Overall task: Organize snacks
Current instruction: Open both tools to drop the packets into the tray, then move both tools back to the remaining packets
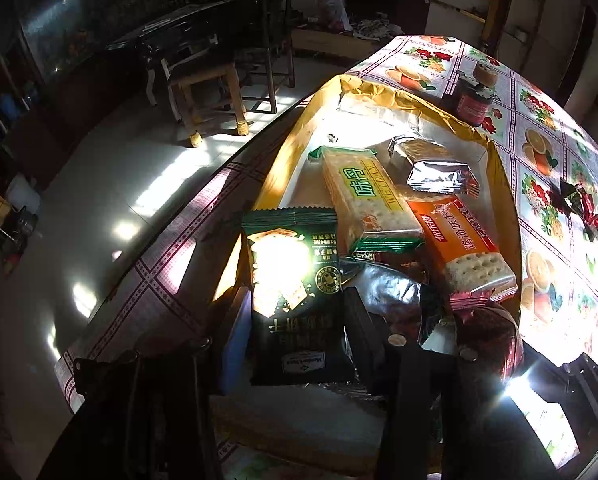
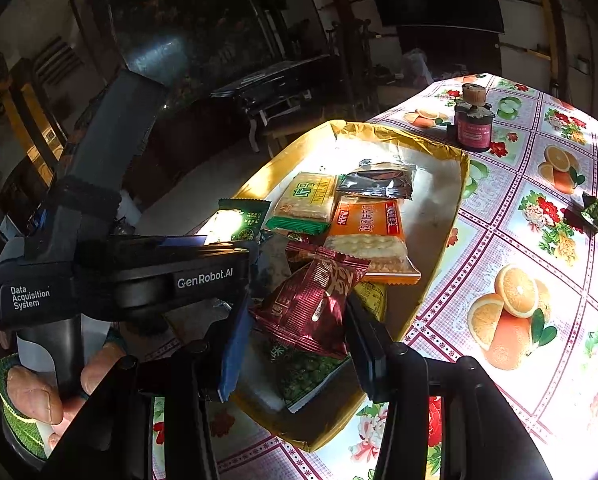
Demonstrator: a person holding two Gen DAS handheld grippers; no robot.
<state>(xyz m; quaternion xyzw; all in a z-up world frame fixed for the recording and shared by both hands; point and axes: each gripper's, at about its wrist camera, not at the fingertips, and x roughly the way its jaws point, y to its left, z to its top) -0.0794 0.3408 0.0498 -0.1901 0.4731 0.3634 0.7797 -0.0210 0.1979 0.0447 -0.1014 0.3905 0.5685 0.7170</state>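
The left gripper pinches a dark green snack packet with a cracker picture between its pads; it holds the packet over the near left edge of the shallow gold cardboard box lid. The right gripper pinches a shiny dark red foil snack packet; that packet hangs over the near end of the box lid, just above a green pea snack bag lying there.

More snacks lie in the middle of the box lid; a long yellow cracker pack with green ends, an orange cracker pack with a clear end, and a silver foil pack toward the far side.

The box lid sits near the left edge of the table with the flower and orange cloth; a small dark jar with a cork top stands past the far right corner of the box lid; a few small red and green sweets lie near the right edge of the table.

The step in hand looks like putting both held packets into the box lid; next, each gripper needs to go lower, find a bare spot, then let go gently so the pile does not slide.
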